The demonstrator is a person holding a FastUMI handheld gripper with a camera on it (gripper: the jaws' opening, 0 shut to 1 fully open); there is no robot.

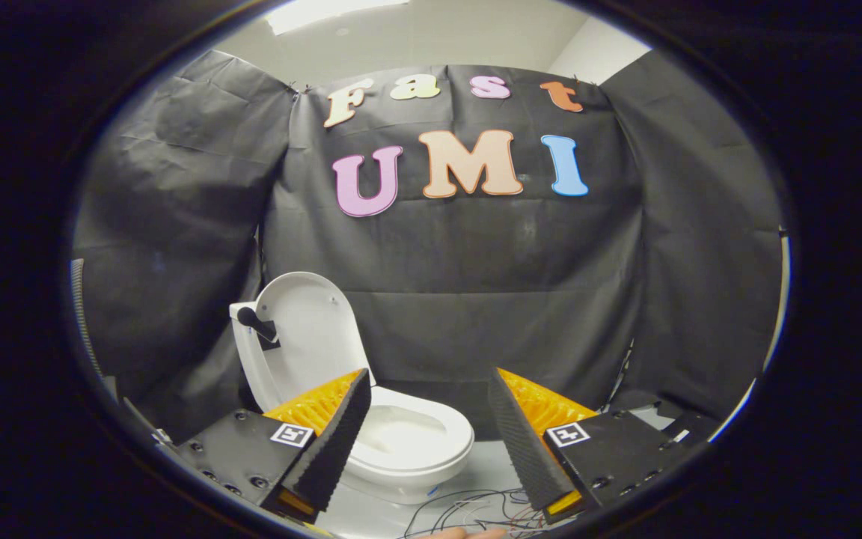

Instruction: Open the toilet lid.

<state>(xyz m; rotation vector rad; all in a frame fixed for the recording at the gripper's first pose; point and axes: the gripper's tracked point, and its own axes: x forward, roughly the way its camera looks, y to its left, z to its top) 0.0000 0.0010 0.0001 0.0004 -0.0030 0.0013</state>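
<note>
Toilet lid, white oval plastic, raised upright behind small white toilet bowl; hand-held gripper just before bowl, fingers spread apart, empty; tangled thin wires beside bowl.

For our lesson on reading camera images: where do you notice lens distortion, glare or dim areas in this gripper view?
Gripper view: fisheye bending bows the cloth wall outward toward the sides; a bright ceiling light glares above it; the white toilet lid, standing up, and the bowl are evenly lit and sharp; the open gripper holds nothing, and its fingers look oversized up close.
</note>
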